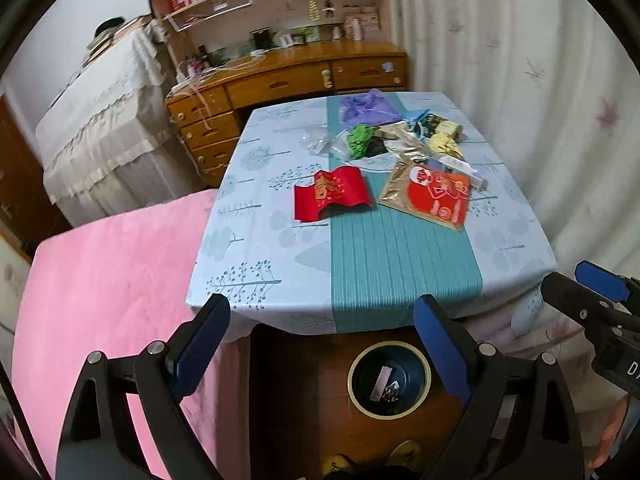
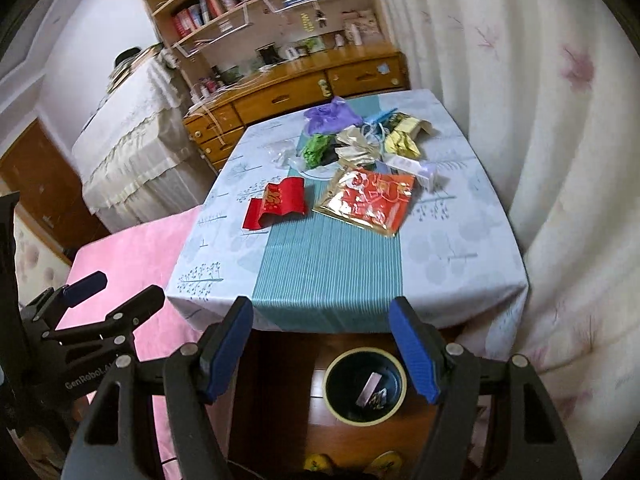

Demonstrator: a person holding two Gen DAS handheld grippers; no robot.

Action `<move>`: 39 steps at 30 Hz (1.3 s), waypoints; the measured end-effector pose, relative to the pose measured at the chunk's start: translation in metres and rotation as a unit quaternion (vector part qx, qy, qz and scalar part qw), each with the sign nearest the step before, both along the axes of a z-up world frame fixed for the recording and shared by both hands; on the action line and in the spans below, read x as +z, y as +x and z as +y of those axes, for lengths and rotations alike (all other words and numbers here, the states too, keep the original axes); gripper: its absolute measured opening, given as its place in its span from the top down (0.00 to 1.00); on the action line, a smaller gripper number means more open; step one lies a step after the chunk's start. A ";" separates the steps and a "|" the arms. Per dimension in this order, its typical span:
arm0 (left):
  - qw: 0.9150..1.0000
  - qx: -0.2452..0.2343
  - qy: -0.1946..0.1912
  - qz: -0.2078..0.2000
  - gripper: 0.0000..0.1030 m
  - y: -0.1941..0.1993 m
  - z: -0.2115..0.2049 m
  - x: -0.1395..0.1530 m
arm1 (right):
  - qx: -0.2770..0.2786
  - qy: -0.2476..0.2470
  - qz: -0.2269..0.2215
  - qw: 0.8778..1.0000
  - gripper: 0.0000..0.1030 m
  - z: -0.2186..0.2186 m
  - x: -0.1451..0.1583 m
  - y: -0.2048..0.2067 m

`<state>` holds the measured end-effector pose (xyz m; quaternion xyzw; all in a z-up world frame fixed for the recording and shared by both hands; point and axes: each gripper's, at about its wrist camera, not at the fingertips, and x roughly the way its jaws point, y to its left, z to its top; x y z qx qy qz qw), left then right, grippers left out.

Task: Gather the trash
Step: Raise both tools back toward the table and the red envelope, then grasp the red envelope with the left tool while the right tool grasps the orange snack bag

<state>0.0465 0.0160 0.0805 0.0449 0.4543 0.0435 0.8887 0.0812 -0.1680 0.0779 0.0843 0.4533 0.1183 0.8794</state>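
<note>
crinkled foil wrappers (image 2: 370,200) heaped on patterned tablecloth (image 2: 460,248).

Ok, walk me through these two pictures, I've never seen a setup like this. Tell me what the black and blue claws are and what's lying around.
The claws are two-finger grippers, one in each of a person's hands; there is no robot arm. Each picture comes from a fisheye camera mounted on one gripper, looking forward along its fingers. The left gripper and the right gripper are both open and hold nothing. Ahead stands a table under a pale blue and teal cloth. On it lie a curled red paper envelope, a gold and red foil packet, a purple plastic bag and other crumpled wrappers. On the floor below sits a round dark bin with a yellow rim, with a few scraps inside.
</note>
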 end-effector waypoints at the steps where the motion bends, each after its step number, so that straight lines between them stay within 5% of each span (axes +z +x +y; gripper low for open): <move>1: 1.000 0.007 0.000 0.000 0.11 0.001 0.001 -0.001 | 0.007 -0.001 0.000 1.000 0.31 0.001 -0.001 0.004; 11: 0.999 0.035 -0.002 0.036 0.11 0.048 0.018 -0.035 | 0.018 0.001 0.015 1.000 0.31 0.006 -0.024 0.050; 18: 0.994 0.011 -0.058 0.091 0.11 0.122 0.044 -0.083 | -0.012 -0.015 0.032 0.999 0.31 0.017 -0.046 0.095; 31: 0.973 -0.033 -0.142 0.181 0.11 0.278 0.082 -0.143 | -0.127 -0.019 0.091 0.988 0.31 0.041 -0.086 0.186; 39: 0.949 0.009 -0.208 0.236 0.11 0.323 0.121 -0.185 | -0.163 -0.012 0.105 0.981 0.31 0.050 -0.102 0.212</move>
